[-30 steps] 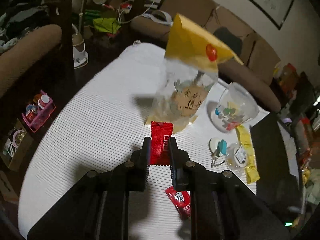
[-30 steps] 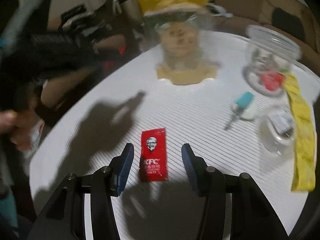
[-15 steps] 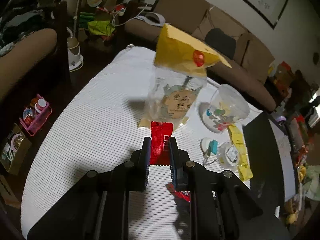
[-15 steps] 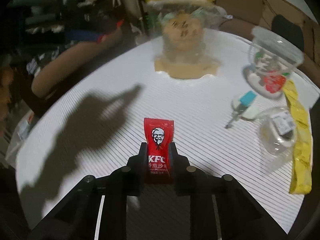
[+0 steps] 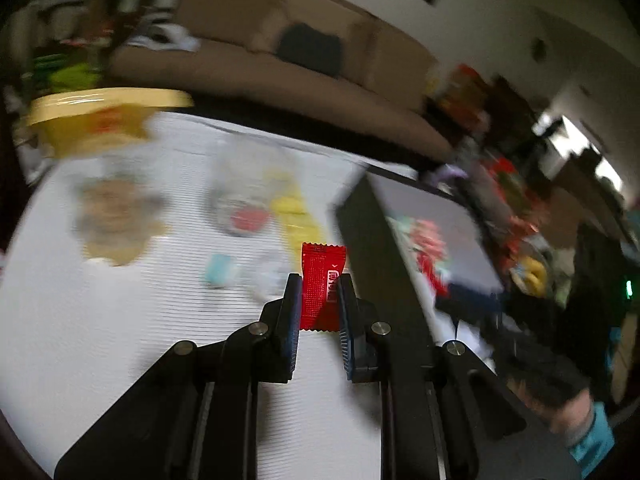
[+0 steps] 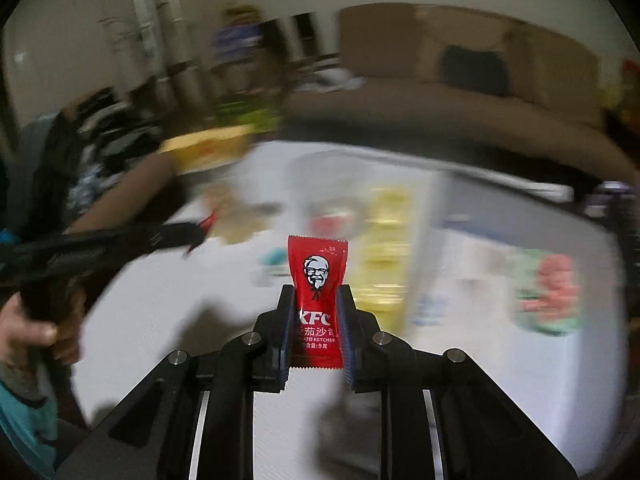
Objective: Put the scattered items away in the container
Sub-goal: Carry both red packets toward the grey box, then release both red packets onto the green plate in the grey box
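Note:
My left gripper (image 5: 318, 285) is shut on a red ketchup packet (image 5: 322, 276) and holds it above the white table (image 5: 100, 320). My right gripper (image 6: 316, 294) is shut on a red KFC ketchup packet (image 6: 317, 280), lifted off the table (image 6: 160, 300). Both views are blurred by motion. A dark-walled container (image 5: 432, 216) with a grey floor and colourful items inside lies right of the left gripper; it also shows in the right wrist view (image 6: 500, 264). The left gripper and the hand holding it appear at the left of the right wrist view (image 6: 120, 240).
A clear bag with a yellow top (image 5: 108, 120) stands at the table's far left. A clear plastic cup (image 5: 244, 196), a yellow packet (image 5: 294, 208) and a small teal item (image 5: 218, 270) lie between it and the container. A brown sofa (image 5: 280, 64) is behind.
Both grippers have lifted and swung right toward the container, each still carrying its packet. The right gripper's packet has come off the table.

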Demonstrator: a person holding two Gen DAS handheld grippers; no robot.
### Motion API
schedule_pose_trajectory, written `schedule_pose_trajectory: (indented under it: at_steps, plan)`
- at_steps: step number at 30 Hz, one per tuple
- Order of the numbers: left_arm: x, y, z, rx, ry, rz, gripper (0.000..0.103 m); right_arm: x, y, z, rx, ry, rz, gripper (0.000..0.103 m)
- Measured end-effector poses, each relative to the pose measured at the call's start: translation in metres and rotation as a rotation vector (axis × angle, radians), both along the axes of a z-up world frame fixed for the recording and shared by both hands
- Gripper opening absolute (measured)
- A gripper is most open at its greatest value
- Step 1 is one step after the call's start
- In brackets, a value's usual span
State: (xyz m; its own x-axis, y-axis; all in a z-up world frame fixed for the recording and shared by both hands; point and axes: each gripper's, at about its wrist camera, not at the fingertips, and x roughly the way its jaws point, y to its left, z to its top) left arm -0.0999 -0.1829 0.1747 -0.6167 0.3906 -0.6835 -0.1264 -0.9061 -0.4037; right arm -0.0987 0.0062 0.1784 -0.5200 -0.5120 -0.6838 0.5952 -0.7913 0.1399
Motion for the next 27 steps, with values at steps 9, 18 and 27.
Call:
schedule_pose_trajectory:
  at_steps: [9, 18, 27]
  plan:
    - [-0.133, 0.201, -0.01, -0.017, -0.181, -0.201, 0.016, -0.117, 0.144, -0.001, 0.082, -0.104, -0.254, 0.02]
    - [-0.219, 0.264, -0.091, 0.046, -0.402, -0.122, 0.016, -0.188, 0.165, -0.036, 0.215, -0.19, -0.316, 0.02]
    - [-0.209, 0.217, -0.095, 0.184, -0.422, -0.005, 0.059, -0.192, 0.172, -0.059, 0.176, -0.237, -0.313, 0.02]
